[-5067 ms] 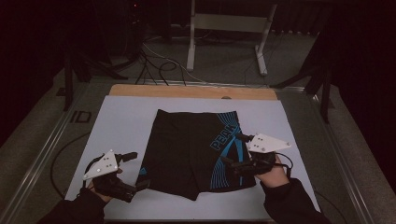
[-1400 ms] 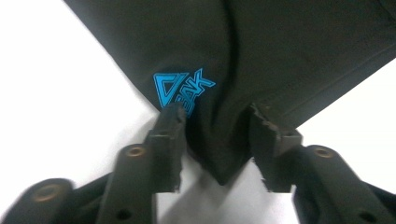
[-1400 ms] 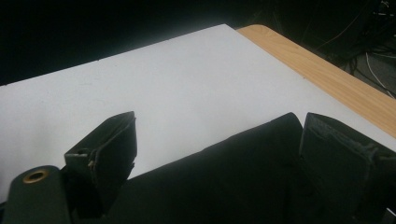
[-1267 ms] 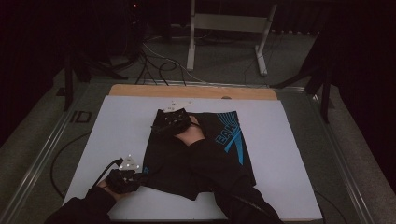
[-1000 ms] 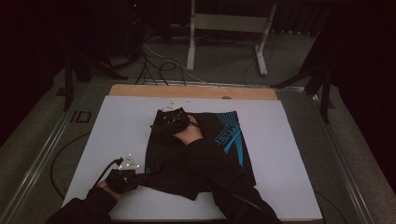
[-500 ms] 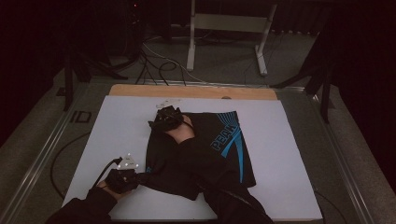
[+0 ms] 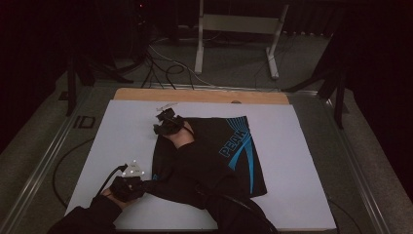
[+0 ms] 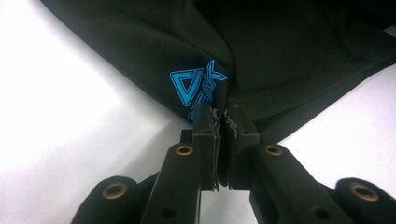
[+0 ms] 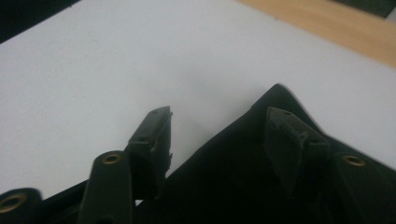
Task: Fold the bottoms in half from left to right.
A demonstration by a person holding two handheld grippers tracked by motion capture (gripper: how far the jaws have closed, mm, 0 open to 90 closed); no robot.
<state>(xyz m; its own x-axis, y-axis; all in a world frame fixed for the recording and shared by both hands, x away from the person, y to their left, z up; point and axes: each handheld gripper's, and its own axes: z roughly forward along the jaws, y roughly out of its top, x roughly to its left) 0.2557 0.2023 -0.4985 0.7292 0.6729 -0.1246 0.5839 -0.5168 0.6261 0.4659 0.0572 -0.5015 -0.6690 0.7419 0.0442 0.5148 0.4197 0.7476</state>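
**poster1:** Left claw (image 8: 218, 122) is clamped tight on the hem of the black shorts (image 7: 214, 161), jaws pressed together on the fabric right next to a little blue logo (image 8: 196, 86). From the high view that claw (image 7: 129, 183) sits at the near left of the white desk (image 7: 112, 131), gripping the shorts' near-left corner

**poster2:** and the right one?

**poster1:** Right claw (image 9: 217, 140) is spread wide, nothing between the jaws. It's hovering over the far-left corner of the shorts, one jaw above bare desk (image 9: 93, 70), the other above black cloth (image 9: 243, 186). In the high view it (image 7: 165, 123) is reached across to the far left of the garment, arm lying over the fabric

**poster2:** where are the shorts overall?

**poster1:** Middle of the desk, mostly flat, blue stripes and lettering (image 7: 236, 141) on the right half. Left side looks a bit bunched under the arm. Wooden strip (image 7: 204, 96) runs along the far desk edge, cables on the floor (image 7: 165, 68) beyond
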